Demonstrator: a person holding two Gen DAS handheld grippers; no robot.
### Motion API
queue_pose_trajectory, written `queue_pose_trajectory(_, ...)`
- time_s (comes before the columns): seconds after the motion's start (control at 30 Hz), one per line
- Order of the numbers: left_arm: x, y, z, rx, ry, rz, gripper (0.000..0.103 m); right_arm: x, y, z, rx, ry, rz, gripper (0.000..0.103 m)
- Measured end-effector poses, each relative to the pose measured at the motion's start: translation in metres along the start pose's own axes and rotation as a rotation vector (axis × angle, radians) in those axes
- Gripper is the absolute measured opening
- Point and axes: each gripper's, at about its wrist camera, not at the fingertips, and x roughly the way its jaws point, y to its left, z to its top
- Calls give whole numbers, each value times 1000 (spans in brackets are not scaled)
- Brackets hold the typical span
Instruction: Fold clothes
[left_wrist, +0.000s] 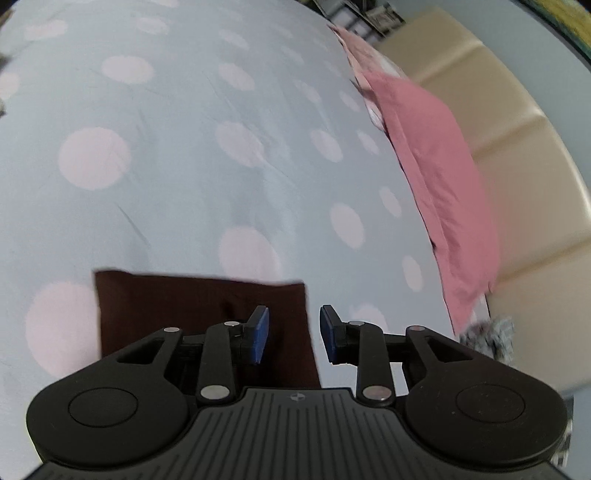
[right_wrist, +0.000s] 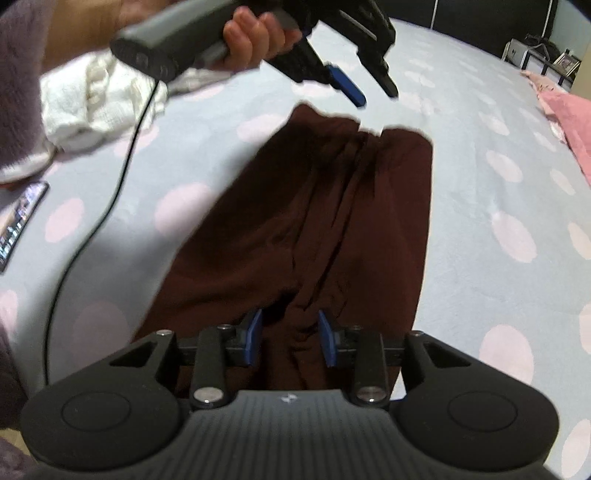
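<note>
Trousers: dark maroon pair (right_wrist: 314, 229) lying lengthwise on the dotted bedsheet (right_wrist: 498, 184), creased down the middle.
Right claw (right_wrist: 290, 341): fingers spread, low over the near end w/ a fold of cloth between them, not pinched.
Left claw (left_wrist: 294, 334): spread, nothing in it, above the far end's corner.
White garment (right_wrist: 96, 107): bunched by the black cable (right_wrist: 92, 229).
Pink pillow (left_wrist: 436, 147): at the sheet's edge.

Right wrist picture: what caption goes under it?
Open right gripper over dark brown garment on a polka-dot bedsheet.
</note>
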Motion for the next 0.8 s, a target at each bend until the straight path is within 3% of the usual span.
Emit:
queue_pose_trajectory(0.17, 21, -13, -18, 64, 58, 82, 27, -20, -17, 3, 52, -66, -51, 37)
queue_pose_trajectory(0.47, 51, 3, -14, 48, 51, 98, 27, 7, -30, 0, 110, -63, -68, 33)
queue_pose_trajectory(0.5, 54, 5, -13, 46, 58, 102, 25, 12, -29, -2, 118, -55, -63, 32)
queue_pose_trajectory(0.57, 56, 8, -12, 48, 64, 96, 10, 28, -30, -2, 133, -33, -50, 32)
queue_pose_trajectory(0.6, 57, 10, -12, 49, 67, 92, 8, 32, -29, -2, 132, -22, -49, 28)
queue_pose_trajectory(0.63, 55, 9, -12, 57, 63, 85, 5, 34, -28, -2, 131, -16, -49, 8)
queue_pose_trajectory(0.8, 38, 2, -9, 119, 22, 92, 3, 19, -23, 0, 136, -56, -51, 4)
